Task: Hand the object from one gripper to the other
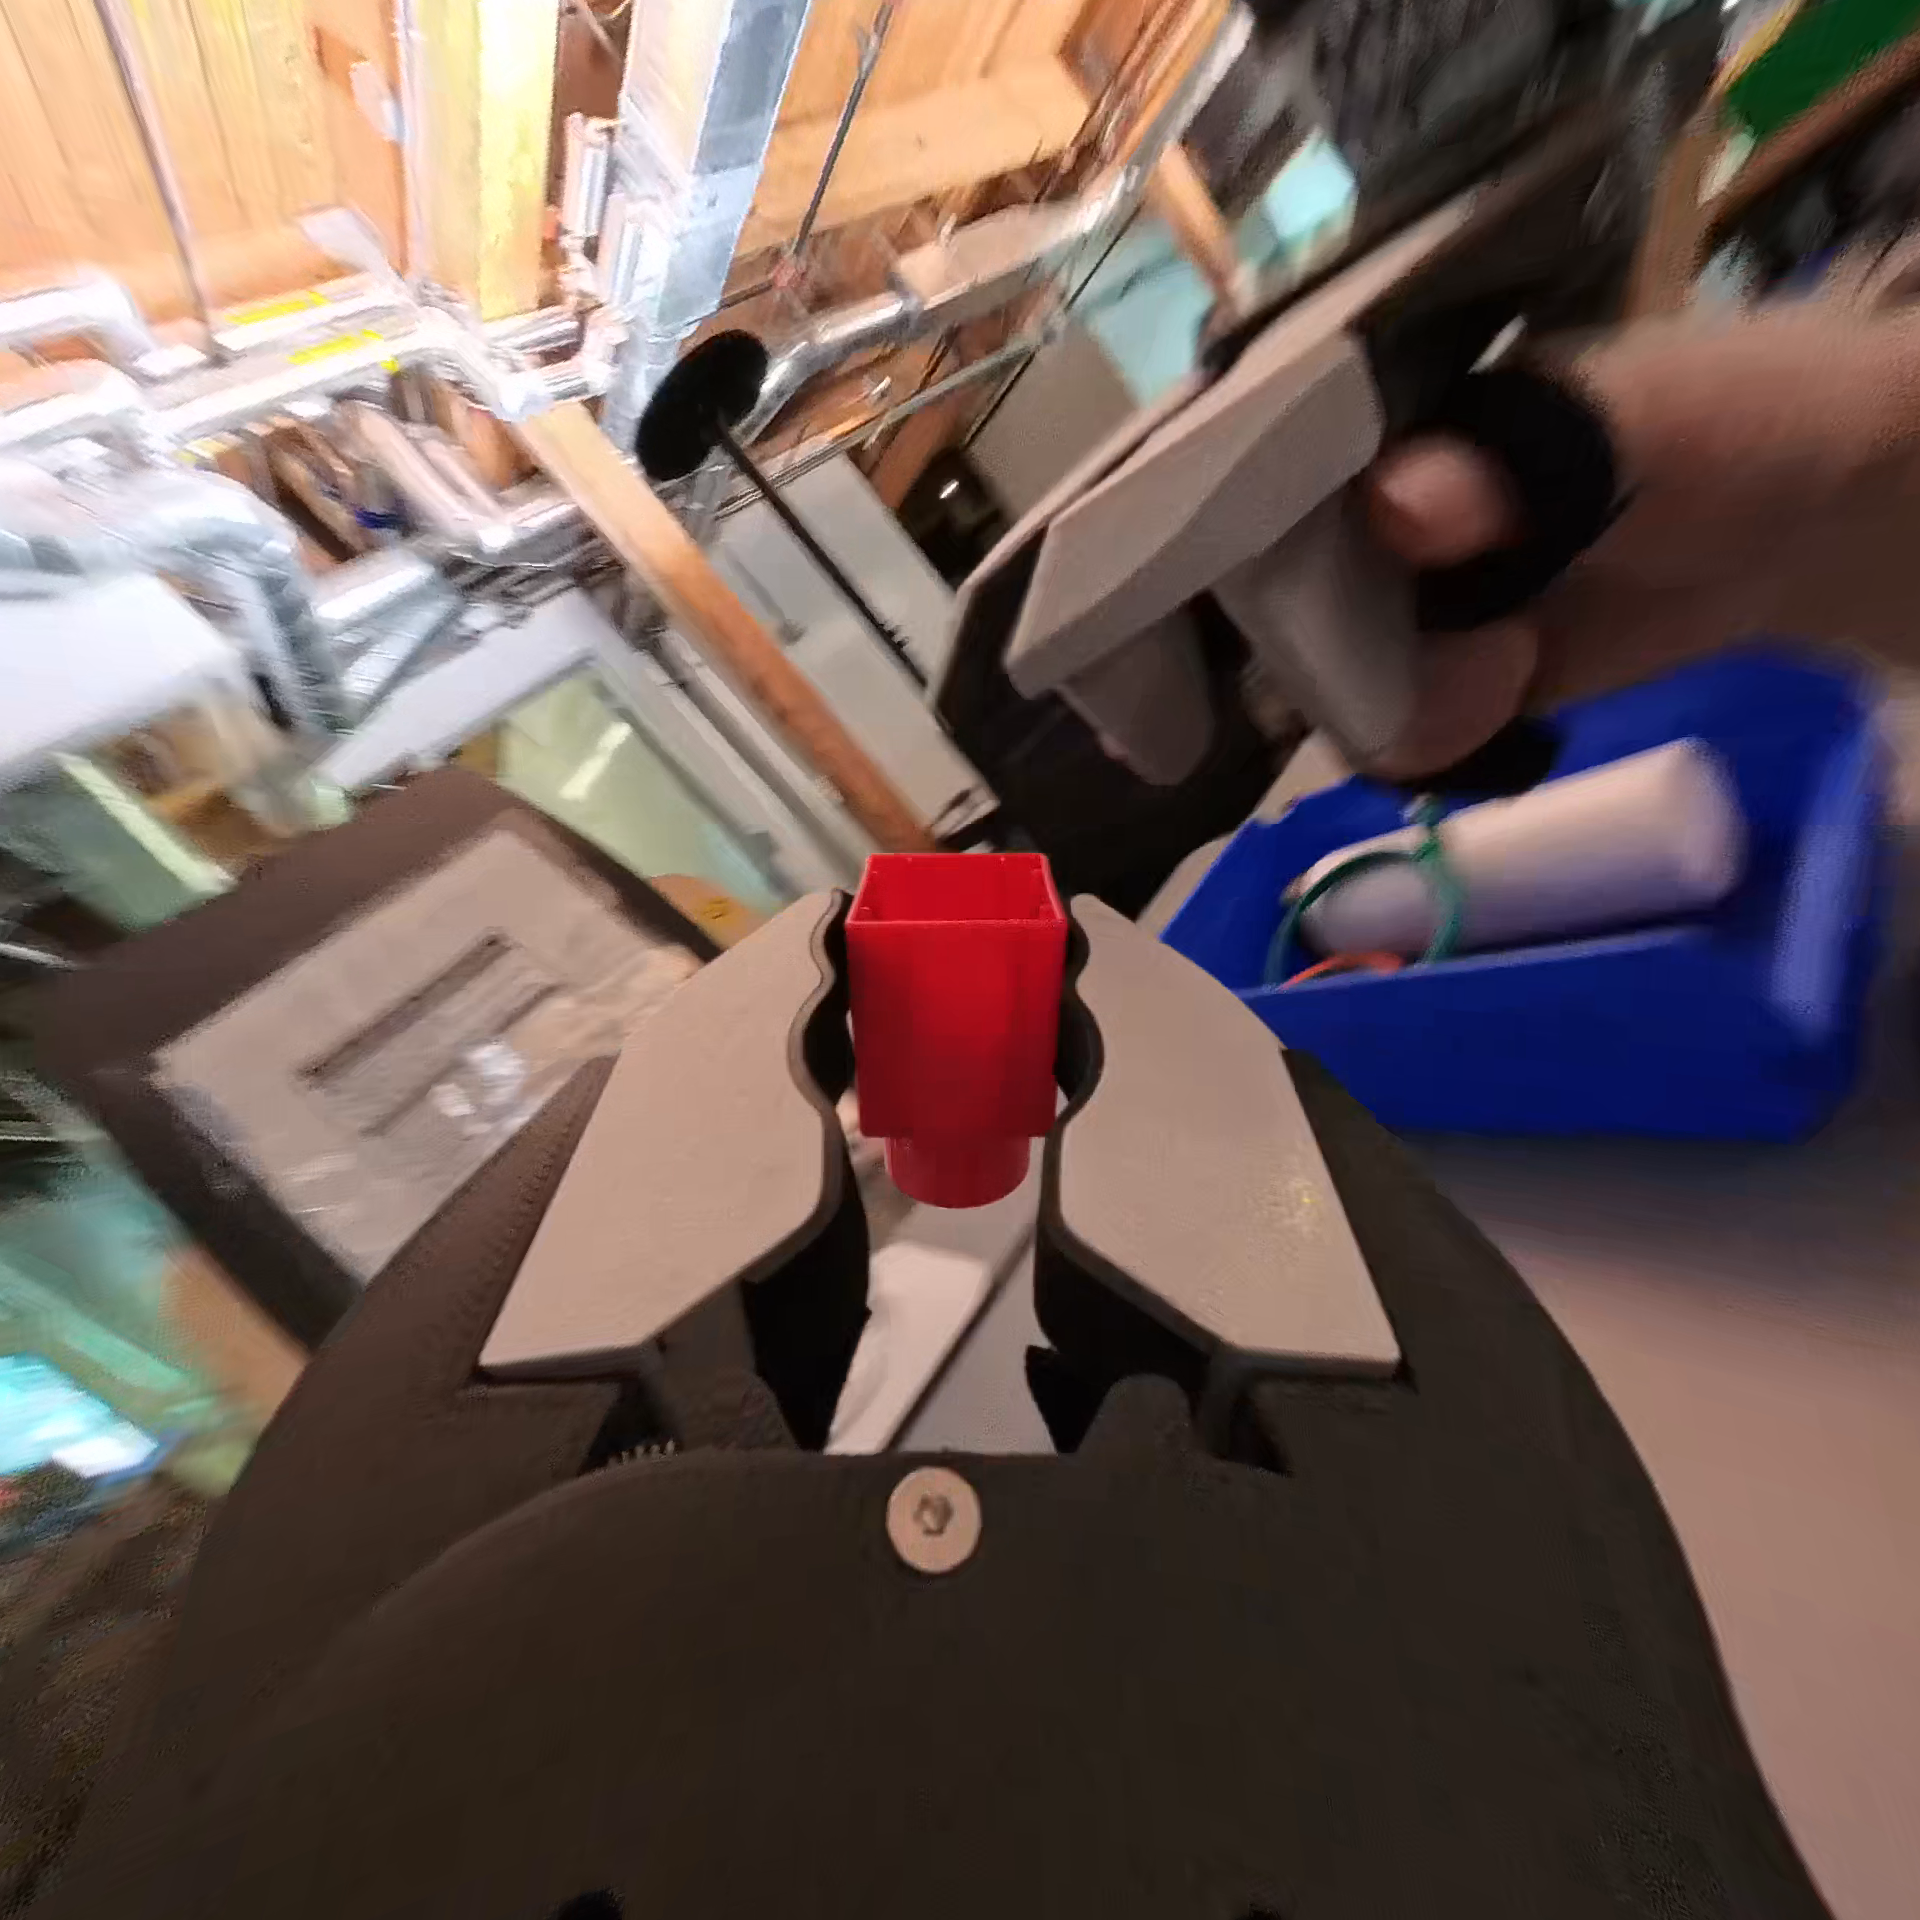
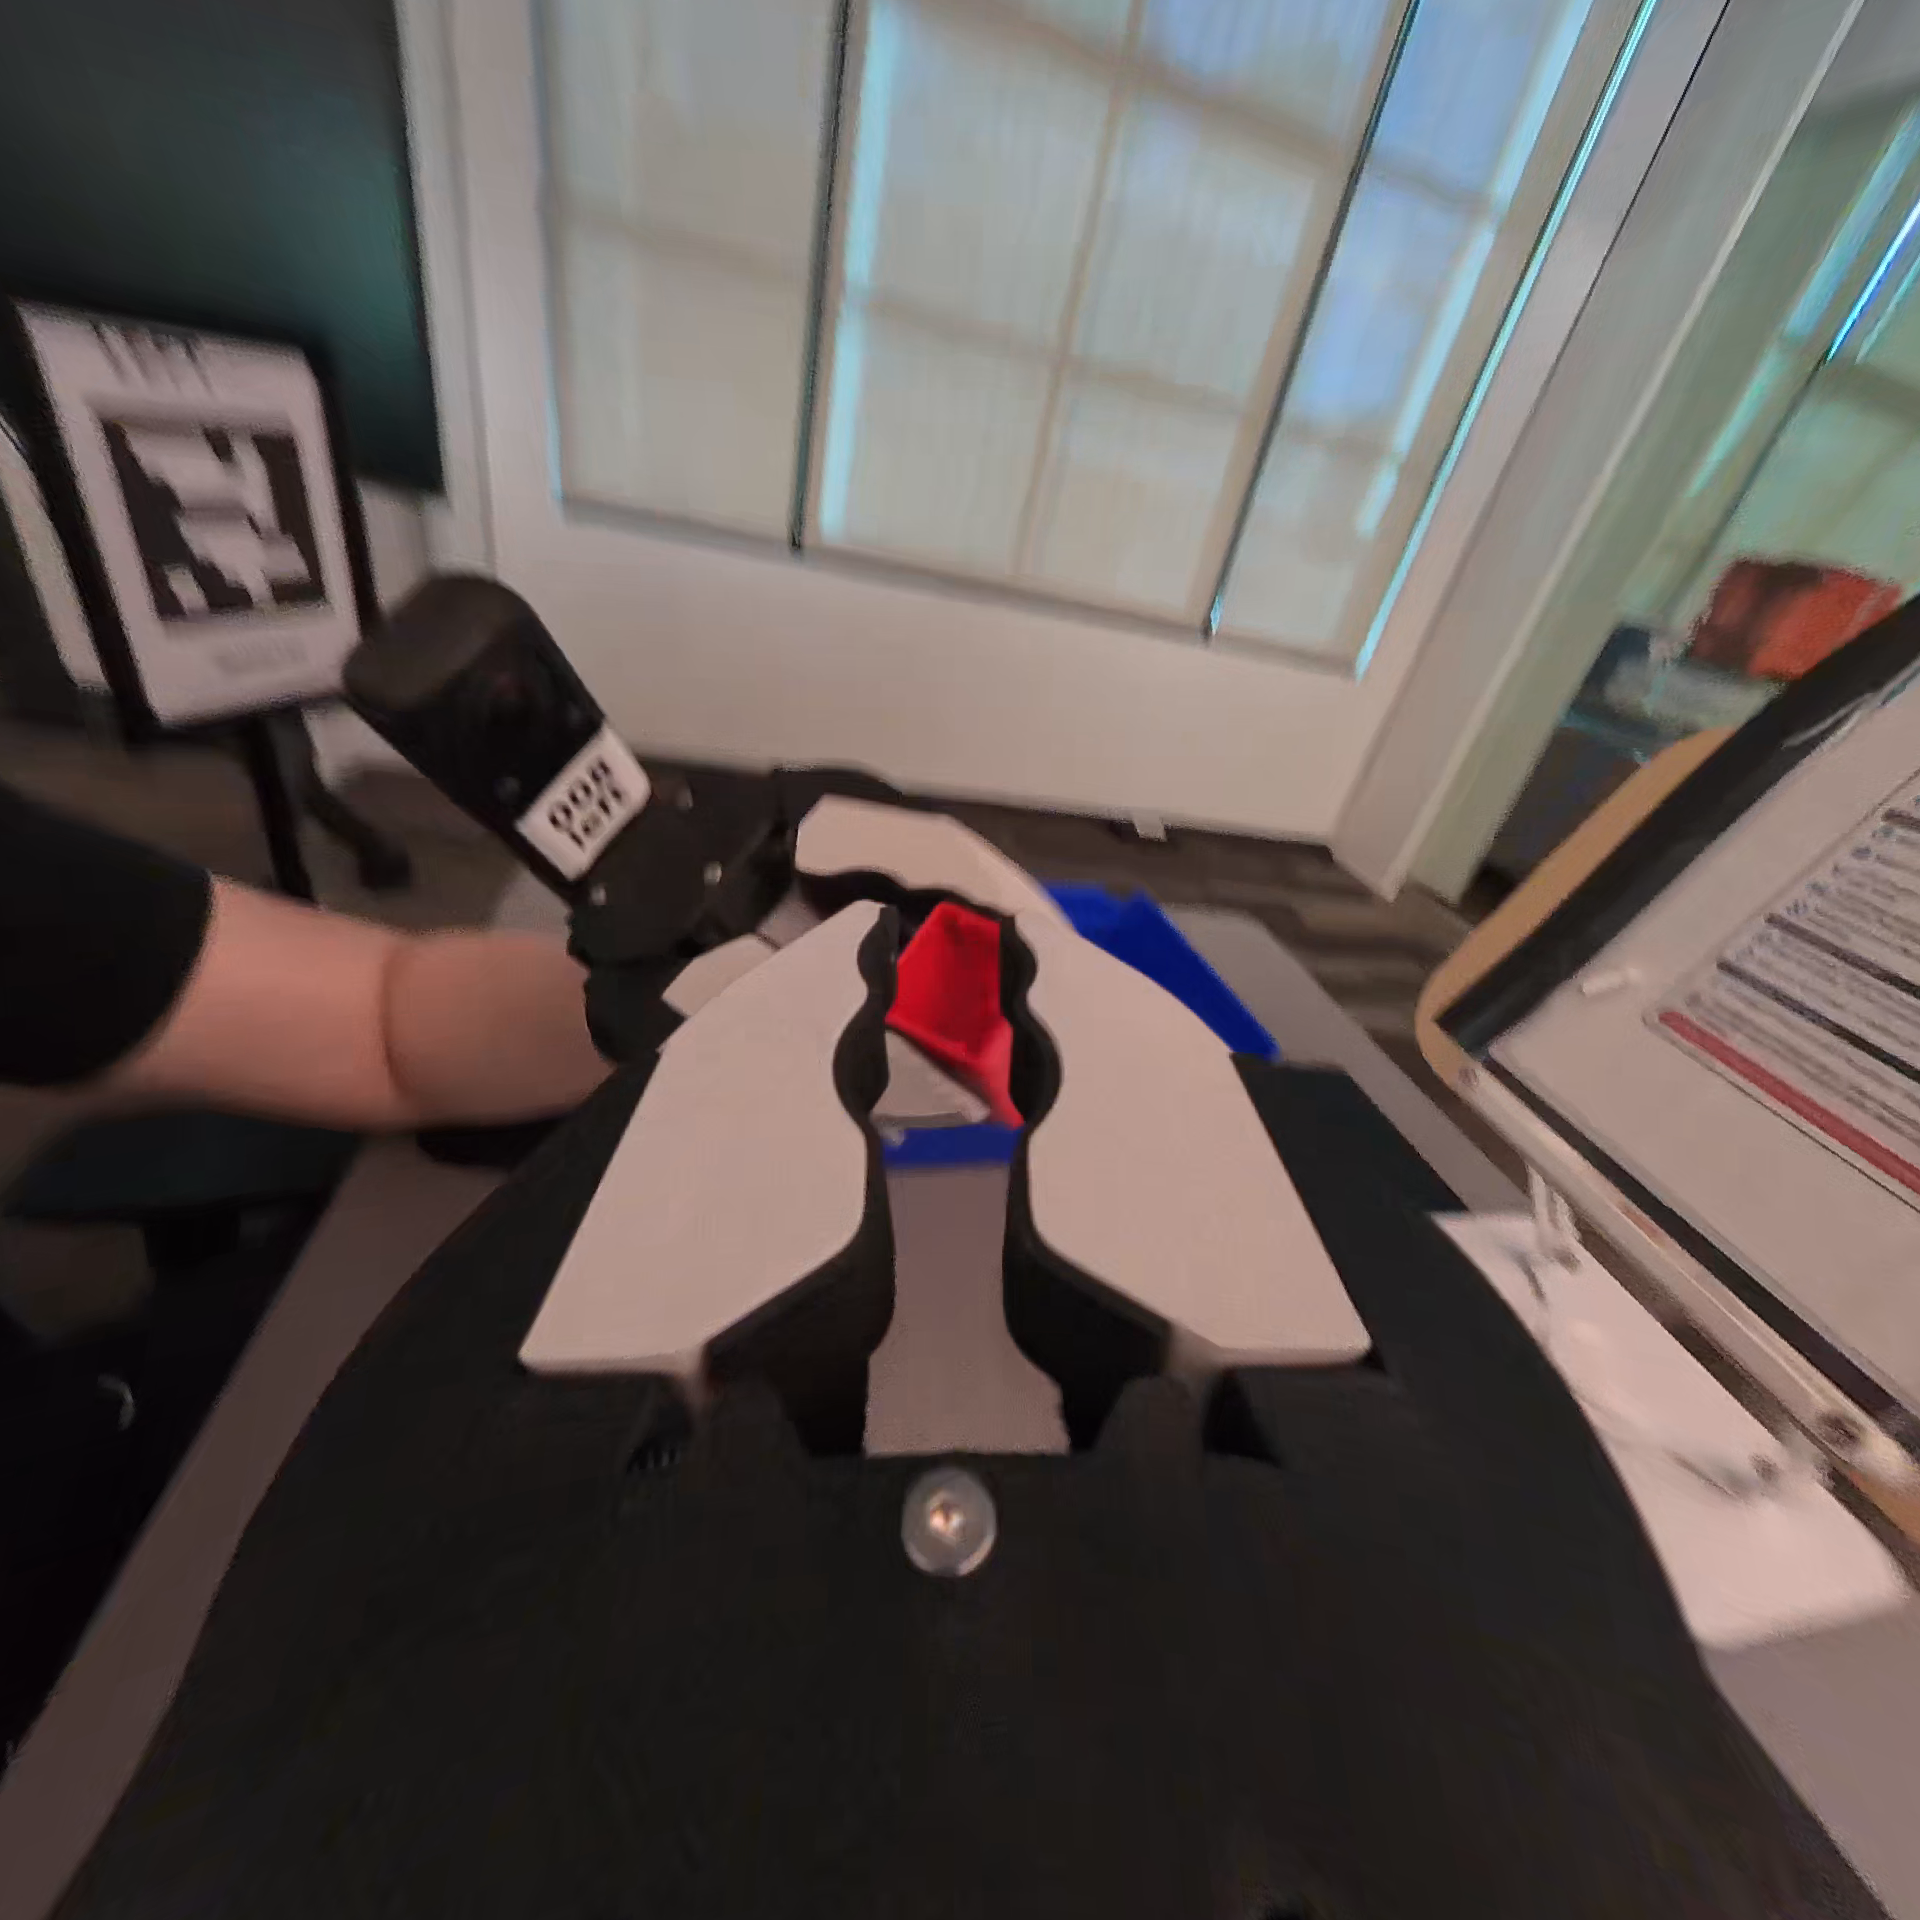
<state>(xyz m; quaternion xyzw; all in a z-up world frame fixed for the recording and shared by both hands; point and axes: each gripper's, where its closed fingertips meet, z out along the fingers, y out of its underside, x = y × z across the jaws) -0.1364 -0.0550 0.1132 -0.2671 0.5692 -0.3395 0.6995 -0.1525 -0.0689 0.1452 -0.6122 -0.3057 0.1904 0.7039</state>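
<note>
A red plastic part, a square cup with a round stub, is gripped between the fingers of my left gripper, held up over the table. My right gripper shows blurred in the upper right of the left wrist view, held by a gloved hand, apart from the part. In the right wrist view my right gripper has a gap between its fingers with nothing in it. Through that gap I see the red part, farther off in the left gripper.
A blue bin with a white roll and loose wires sits on the grey table, below the right gripper. The bin also shows in the right wrist view. A framed board stands at the right and a black-and-white marker sign at the far left. The grippers are tip to tip, or close to it.
</note>
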